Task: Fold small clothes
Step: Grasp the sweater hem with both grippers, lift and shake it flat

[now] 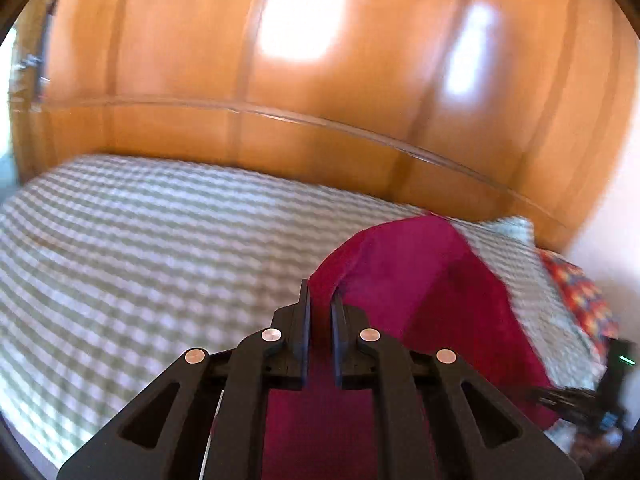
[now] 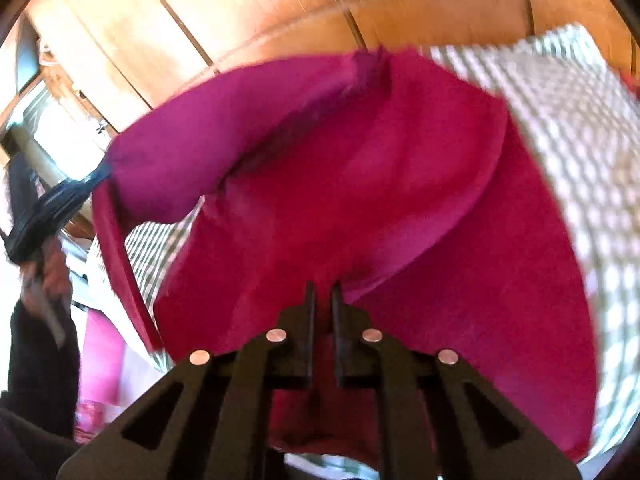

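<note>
We had the magenta garment (image 2: 360,184) pinched at two places and lifted partly clear of the checked bedspread (image 1: 140,240), with the wooden headboard (image 1: 280,80) behind it. Our left gripper (image 1: 320,300) was closed down to a narrow slit on an edge of the cloth, which draped from its tips down toward the bed; our right gripper (image 2: 324,292) was likewise nearly shut with a fold of the same fabric caught between its tips, and the rest of the cloth billowed ahead of it. In the right wrist view the left gripper (image 2: 102,170) showed at the far corner of the cloth, held in a hand (image 2: 52,272) in a dark sleeve. Both pictures were smeared, so we could not tell how much material each grip really had. That was our main worry: a shallow bite on a thin hem could slip if we pulled the two corners apart too hard. We also judged that a grip might hold more than one layer, which would give a crooked fold. The cloth hung slack and bunched between the grips, so laying it down without first drawing it taut would likely trap wrinkles. A patterned cloth (image 1: 580,296) lay near the bed's corner and could be dragged along.
</note>
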`<state>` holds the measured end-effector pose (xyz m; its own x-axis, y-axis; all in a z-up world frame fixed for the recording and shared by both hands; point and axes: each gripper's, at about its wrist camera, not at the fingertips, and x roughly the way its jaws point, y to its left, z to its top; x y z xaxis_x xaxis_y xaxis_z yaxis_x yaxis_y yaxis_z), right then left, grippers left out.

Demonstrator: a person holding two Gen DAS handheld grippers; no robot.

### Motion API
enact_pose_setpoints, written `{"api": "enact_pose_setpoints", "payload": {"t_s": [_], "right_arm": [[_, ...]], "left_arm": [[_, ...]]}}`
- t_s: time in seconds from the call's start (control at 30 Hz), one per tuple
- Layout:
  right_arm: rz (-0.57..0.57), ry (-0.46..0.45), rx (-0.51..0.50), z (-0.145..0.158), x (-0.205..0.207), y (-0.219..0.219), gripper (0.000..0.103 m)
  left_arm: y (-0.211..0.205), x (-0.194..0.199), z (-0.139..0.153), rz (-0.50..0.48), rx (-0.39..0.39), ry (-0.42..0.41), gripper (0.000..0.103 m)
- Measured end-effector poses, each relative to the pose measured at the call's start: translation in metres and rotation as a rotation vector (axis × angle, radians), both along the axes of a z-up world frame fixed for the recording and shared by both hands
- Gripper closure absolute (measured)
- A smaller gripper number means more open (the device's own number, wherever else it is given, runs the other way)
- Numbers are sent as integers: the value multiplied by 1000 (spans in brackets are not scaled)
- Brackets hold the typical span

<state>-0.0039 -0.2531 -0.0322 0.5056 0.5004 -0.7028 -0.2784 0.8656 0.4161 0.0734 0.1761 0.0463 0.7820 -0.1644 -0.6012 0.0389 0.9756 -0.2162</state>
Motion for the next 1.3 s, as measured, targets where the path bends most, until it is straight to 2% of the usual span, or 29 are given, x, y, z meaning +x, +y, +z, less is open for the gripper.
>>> {"api": "enact_pose_setpoints", "payload": {"t_s": [0.13,0.23,0.3,0.37,0.4,0.43,0.47,0.5,0.53,0.57,0.6,0.63,0.7,0.77,0.87,0.9,0.93,0.97,1.07,1.13,1.2,1.23,1.27,1.3], "right_arm": [[-45,-93,-52,34,5,-28,97],[-170,-178,-166,63,31,-63,98],[-262,-193,-199,77,49,-91,98],[-388,-206,-257,89,79,-132,98],[-426,-197,-270,92,88,-150,98],[-473,-180,-271,93,101,-170,98],[-514,-161,-262,91,119,-187,97],[-549,-145,-263,86,134,-203,95],[-585,-137,-265,84,140,-212,91],[-644,-113,-247,81,144,-227,58],[-685,-104,-216,78,144,-241,20],[-719,-105,-199,74,142,-250,15],[-732,-69,-179,62,131,-264,16],[-671,-31,-185,44,112,-256,16],[-516,48,-167,13,78,-238,16],[-459,75,-150,4,64,-229,16],[-376,114,-119,-9,45,-218,16],[-322,147,-88,-17,30,-209,16],[-196,206,-41,-38,-5,-184,16],[-139,217,-36,-45,-22,-168,21],[-112,204,-80,-48,-30,-154,40],[-93,199,-102,-48,-32,-145,46],[-81,197,-111,-49,-30,-142,59],[-67,191,-123,-48,-29,-138,76]], "left_arm": [[29,49,1,178,57,38,96],[49,81,-3,259,56,83,94],[54,89,-2,336,100,82,94],[56,88,-2,356,112,81,82],[57,84,-2,357,91,73,63],[57,76,-3,350,79,58,53],[53,69,-2,338,76,46,46],[48,61,-3,302,66,33,46],[42,55,-6,256,50,33,46],[36,45,-11,203,28,41,46],[30,34,-17,148,-1,51,46],[23,22,-26,78,-40,69,46],[11,0,-45,-16,-99,114,46],[2,-20,-65,-85,-130,167,46],[-9,-47,-92,-176,-224,225,46],[-13,-55,-98,-192,-241,234,42],[-15,-64,-103,-202,-266,235,34],[-21,-70,-105,-206,-286,238,31],[-25,-83,-118,-228,-358,261,30],[-31,-84,-127,-232,-401,263,30],[-38,-83,-131,-228,-432,241,30],[-44,-80,-131,-240,-454,239,38],[-50,-74,-132,-265,-472,250,50],[-58,-69,-132,-297,-472,269,78]]}}
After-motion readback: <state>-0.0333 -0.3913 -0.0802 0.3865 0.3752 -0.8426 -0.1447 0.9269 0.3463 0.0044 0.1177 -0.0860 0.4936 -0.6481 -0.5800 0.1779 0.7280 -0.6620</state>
